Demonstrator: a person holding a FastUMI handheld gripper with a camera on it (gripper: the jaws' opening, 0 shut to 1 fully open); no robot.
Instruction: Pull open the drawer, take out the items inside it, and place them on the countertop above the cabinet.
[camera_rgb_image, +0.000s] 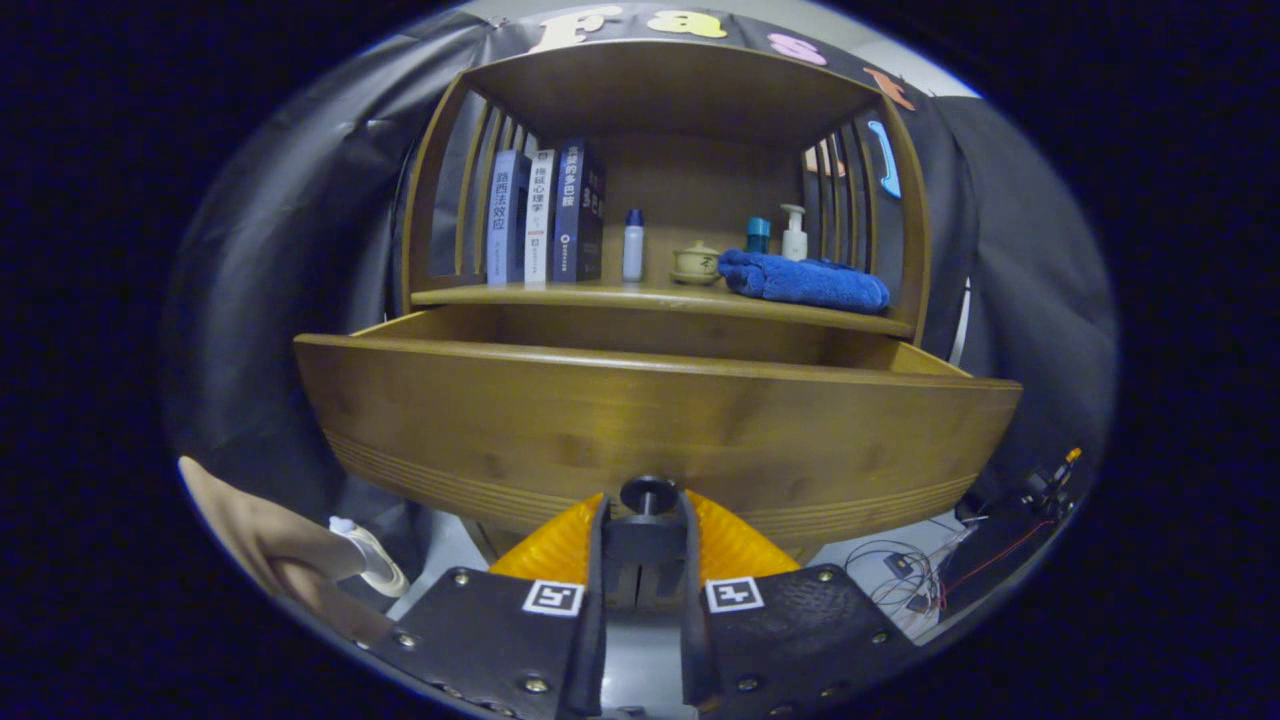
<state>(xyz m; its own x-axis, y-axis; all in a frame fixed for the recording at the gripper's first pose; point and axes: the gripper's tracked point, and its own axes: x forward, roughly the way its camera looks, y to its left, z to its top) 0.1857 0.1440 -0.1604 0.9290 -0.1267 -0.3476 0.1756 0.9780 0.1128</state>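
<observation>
The wooden drawer stands pulled out from the cabinet, its small dark knob pinched between the 2 fingers of the hand-held gripper, which close on the knob's stem from 9 and 3 o'clock. The grip sits low and centred on the drawer front, the natural place to haul a wide drawer straight without skewing it. From this low angle the tall front panel hides the drawer's floor; whatever lies inside cannot be made out, only the inner back wall and side rails at 12 o'clock above the front edge.

Judging by how far the drawer juts forward, the opening step looks done or nearly so, and the lifting out of items has yet to begin.

Above the drawer, the tabletop of the cabinet is already crowded: 3 upright books at 10 o'clock, a slim white bottle with a blue cap beside them, a small lidded pot at centre, and a folded blue towel at 2 o'clock with a teal-capped container and a pump bottle behind it. Free room for new items appears mainly between the white bottle and the pot, and along the front lip.

At 8 o'clock, a person's hand waits beside the cabinet; loose wires trail at 4 o'clock.
</observation>
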